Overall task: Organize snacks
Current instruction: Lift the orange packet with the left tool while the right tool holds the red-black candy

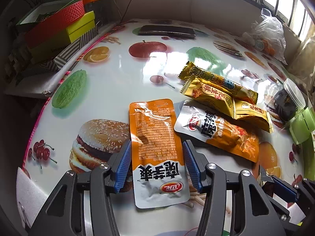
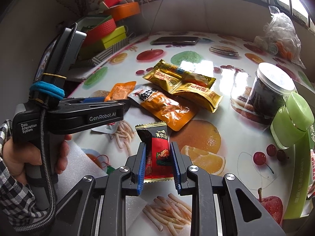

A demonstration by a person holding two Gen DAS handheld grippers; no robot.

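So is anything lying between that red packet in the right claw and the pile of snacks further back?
Nothing visible does. The right gripper is shut on the red packet, and only bare tablecloth shows between it and the nearest orange pouch of the pile. The jar stands off to the right.

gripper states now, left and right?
Left gripper: open, orange-and-white snack pouch between the fingers, not pinched.
Right gripper: shut on red snack packet.

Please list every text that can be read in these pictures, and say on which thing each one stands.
"GenRobot.AI": side of the left gripper.
"Data Acquisition System": its body, near the hand.
Chinese characters on the snack packets and the red packet: not transcribed.
Fine print: too small.
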